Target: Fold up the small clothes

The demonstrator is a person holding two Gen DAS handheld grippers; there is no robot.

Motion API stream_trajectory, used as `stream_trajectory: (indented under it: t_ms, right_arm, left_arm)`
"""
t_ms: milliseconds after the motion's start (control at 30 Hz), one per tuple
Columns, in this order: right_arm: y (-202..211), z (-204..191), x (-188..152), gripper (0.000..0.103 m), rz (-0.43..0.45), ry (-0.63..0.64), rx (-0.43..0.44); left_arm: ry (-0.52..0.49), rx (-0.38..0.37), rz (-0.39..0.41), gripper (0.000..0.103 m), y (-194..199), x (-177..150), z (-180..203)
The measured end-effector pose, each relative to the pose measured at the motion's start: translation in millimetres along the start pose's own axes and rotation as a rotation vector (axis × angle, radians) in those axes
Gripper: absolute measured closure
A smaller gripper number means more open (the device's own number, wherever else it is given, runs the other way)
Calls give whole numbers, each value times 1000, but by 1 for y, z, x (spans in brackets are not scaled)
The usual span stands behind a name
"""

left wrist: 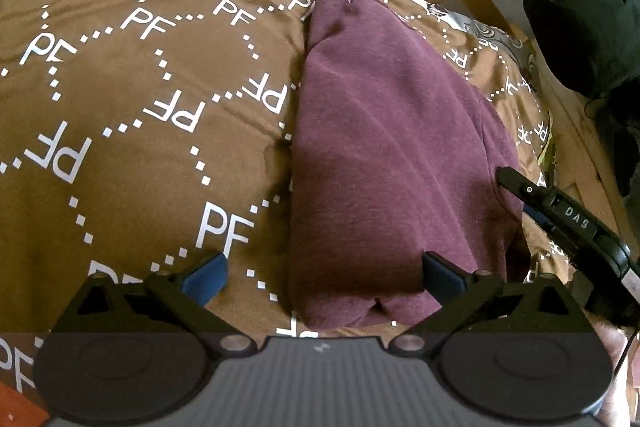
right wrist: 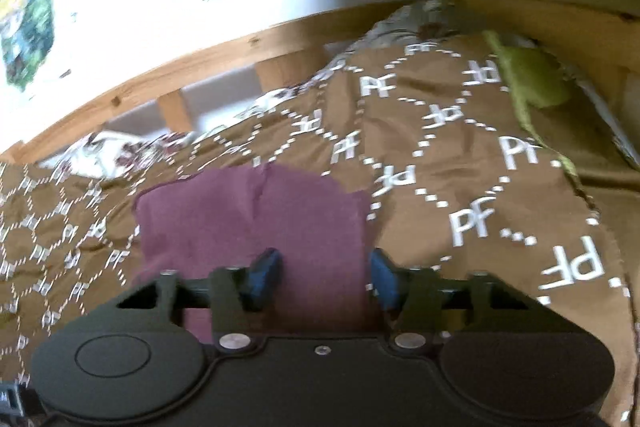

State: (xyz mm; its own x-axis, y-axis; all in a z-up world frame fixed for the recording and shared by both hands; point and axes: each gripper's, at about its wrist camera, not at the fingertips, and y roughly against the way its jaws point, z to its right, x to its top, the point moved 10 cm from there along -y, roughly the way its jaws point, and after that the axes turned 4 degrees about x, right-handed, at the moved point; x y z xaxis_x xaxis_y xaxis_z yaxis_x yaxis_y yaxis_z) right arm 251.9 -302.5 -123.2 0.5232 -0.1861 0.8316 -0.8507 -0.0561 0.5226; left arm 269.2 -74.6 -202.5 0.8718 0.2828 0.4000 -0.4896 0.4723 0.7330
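Note:
A maroon garment [left wrist: 384,147] lies folded in a long strip on the brown PF-printed bedspread [left wrist: 120,107]. My left gripper [left wrist: 324,279] stands wide open at the strip's near end. Its right pad [left wrist: 442,277] touches the cloth, and its left pad [left wrist: 204,279] hangs over bare bedspread. In the right wrist view the maroon garment [right wrist: 248,219] is blurred and runs in between the fingers of my right gripper [right wrist: 324,277]. Those jaws stand partly apart over the cloth's right edge, with no clear pinch. The right gripper's finger [left wrist: 516,183] also shows at the strip's right side.
A wooden bed frame [right wrist: 160,75] runs behind the bedspread. A black bundle [left wrist: 584,11] sits at the far right by the frame. A green cloth [right wrist: 532,83] lies at the bedspread's right edge. A patterned sheet [right wrist: 120,151] shows beyond the garment.

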Motion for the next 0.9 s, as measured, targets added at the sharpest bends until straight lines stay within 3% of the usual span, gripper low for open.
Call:
stream_trajectory:
  t_ms: [100,200,367,533,633,667,767,833,900]
  right_arm:
    - [7,-22,0,77,36,160,-18]
    - [14,-49,-1,80,76,320,4]
    - [13,-67,-1,88,95,423,0]
    - [0,-25,10,89,67,297,-77]
    - [-4,1,9,89,46,165,-78]
    - [-4,8,7,86,39,114,-68]
    - [-3,13,5,66,37,16,-24]
    - [-3,13,4,33,42,-63,40]
    - [-3,11,5,29,52,-119,86]
  left_arm:
    - [-2,1,2,0,0,0,0]
    - [-2,1,4,0,1,-1,1]
    - [0,4,5,0,1,-1,1]
    - [-14,7,9,0,1,-2,1]
    - [-25,7,11,0,1,-2,2]
    - [-25,8,13,0,1,-2,2]
    - [-25,6,14,0,2,-3,2]
    - [-26,6,14,0,2,-3,2]
    - [-28,5,15,0,2,-3,2]
